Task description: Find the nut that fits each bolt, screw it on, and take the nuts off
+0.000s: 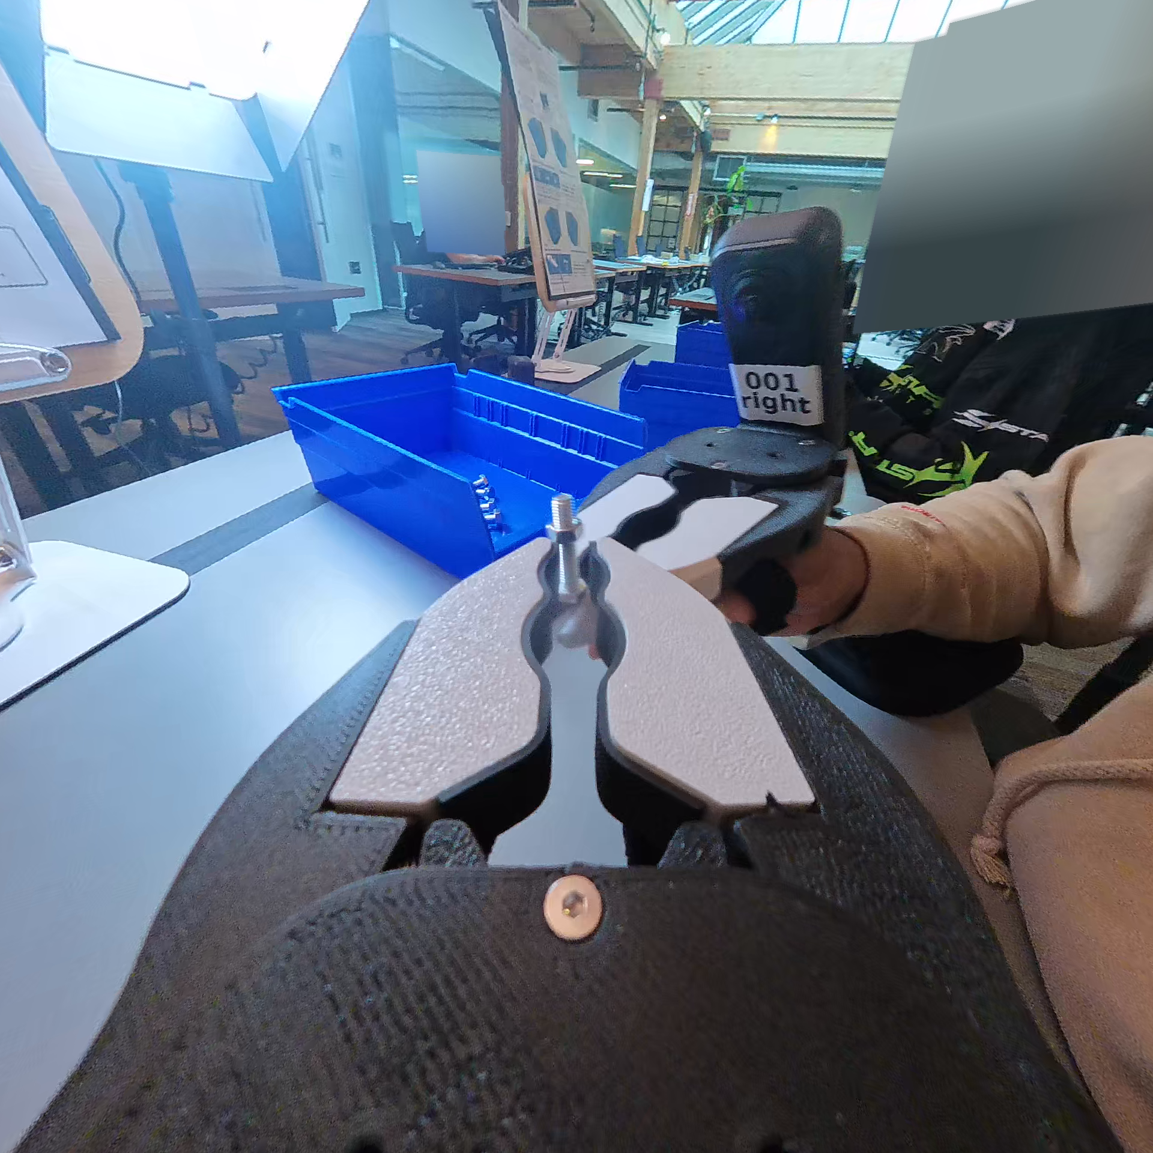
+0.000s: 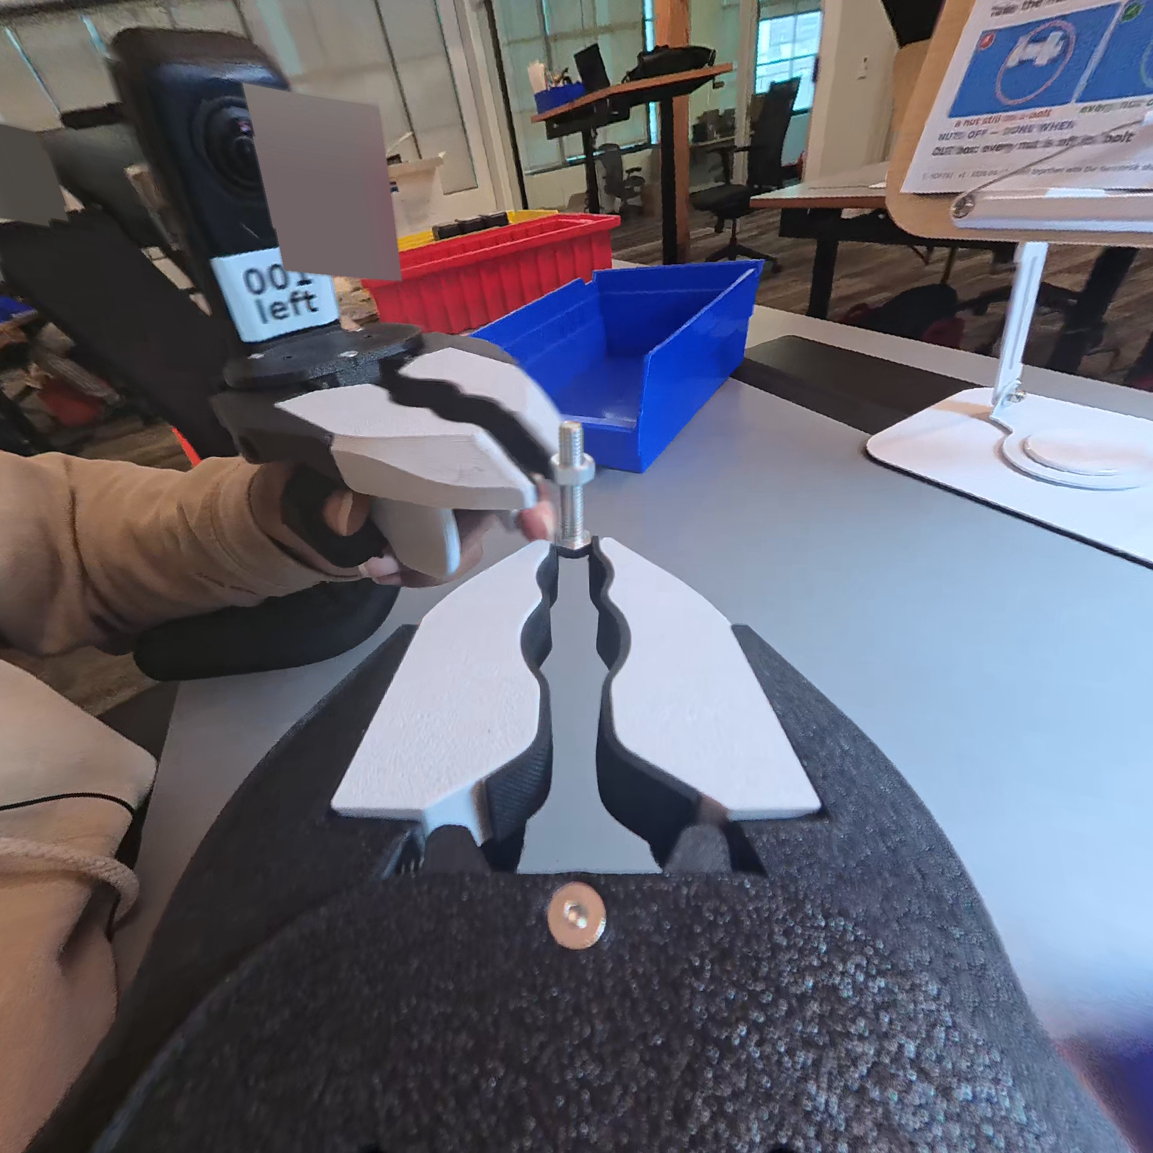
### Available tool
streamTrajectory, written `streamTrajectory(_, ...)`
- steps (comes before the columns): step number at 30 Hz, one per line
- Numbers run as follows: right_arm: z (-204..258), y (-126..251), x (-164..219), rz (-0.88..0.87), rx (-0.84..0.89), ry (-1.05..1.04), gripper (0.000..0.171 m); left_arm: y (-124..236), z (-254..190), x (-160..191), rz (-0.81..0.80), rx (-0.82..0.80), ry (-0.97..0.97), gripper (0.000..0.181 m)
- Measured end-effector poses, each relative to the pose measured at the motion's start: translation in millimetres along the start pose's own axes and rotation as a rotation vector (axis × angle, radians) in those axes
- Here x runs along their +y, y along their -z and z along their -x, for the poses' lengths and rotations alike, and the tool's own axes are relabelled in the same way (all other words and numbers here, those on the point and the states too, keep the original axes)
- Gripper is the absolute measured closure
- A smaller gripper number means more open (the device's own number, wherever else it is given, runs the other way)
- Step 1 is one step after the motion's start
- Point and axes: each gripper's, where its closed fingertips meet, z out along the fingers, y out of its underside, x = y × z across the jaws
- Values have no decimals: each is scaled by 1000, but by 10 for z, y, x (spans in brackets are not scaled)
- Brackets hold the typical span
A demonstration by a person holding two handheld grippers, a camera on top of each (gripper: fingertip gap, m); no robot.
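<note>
1. The right claw (image 2: 569, 549) pinches the head of an upright silver threaded bolt (image 2: 571, 493) at its tips.
2. The left claw (image 2: 536, 483) closes on the silver nut (image 2: 572, 465) midway up the bolt.
3. Beyond both claws an open blue plastic bin (image 1: 387, 430) sits on the grey bench (image 2: 842, 593), holding small silver fasteners (image 1: 486, 499).
4. A white stand base (image 2: 998, 462) lies right of the right claw.

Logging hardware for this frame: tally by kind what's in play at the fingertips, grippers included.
Grippers: 2 (left gripper, right gripper)
Bolt: 1
Nut: 1, threaded on the bolt
Total: 4
</note>
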Motion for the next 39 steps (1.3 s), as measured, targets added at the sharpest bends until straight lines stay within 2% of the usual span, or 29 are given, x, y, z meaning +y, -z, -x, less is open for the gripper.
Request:
streamTrajectory(3, -119, 36, -4, 0, 31, -48, 162, 10, -121, -36, -8, 51, -3, 175)
streamTrajectory(5, -132, 42, 4, 9, 41, -35, 162, 7, -88, -45, -7, 14, -30, 172)
streamTrajectory(10, -12, -10, 48, 41, 9, 8, 162, -13, 30, -8, -1, -31, 13, 152)
streamTrajectory(13, -36, -9, 56, 47, 21, 7, 162, -13, -54, -11, 5, 12, 8, 156)
streamTrajectory(14, -84, 3, 50, 44, 37, -3, 162, -3, -115, -20, 7, 46, 3, 167)
streamTrajectory(15, -130, 19, 43, 40, 51, -15, 162, 2, -166, -33, 4, 72, -1, 170)
streamTrajectory(19, -152, 33, 34, 41, 58, -15, 162, 3, -76, -53, -9, 7, -21, 163)
streamTrajectory(23, -21, -17, 65, 59, 18, 18, 162, -31, 10, 17, 14, -18, 28, 146)
streamTrajectory(26, -23, -14, 61, 64, 21, 27, 162, -34, -79, 10, 16, 24, 25, 148)
streamTrajectory(27, -60, -3, 57, 64, 36, 24, 162, -23, -112, -2, 16, 41, 22, 155)
streamTrajectory(28, -106, 12, 49, 60, 54, 15, 162, -3, -177, -26, 8, 82, 19, 171)
streamTrajectory(31, -176, 44, 34, 58, 71, -2, 162, 11, -146, -62, -8, 54, 8, 164)
streamTrajectory(36, -56, -4, 69, 82, 37, 30, 162, -33, -7, -2, 7, -7, 44, 139)
streamTrajectory(39, -61, -10, 82, 92, 40, 28, 162, -31, -103, 7, 21, 39, 35, 147)
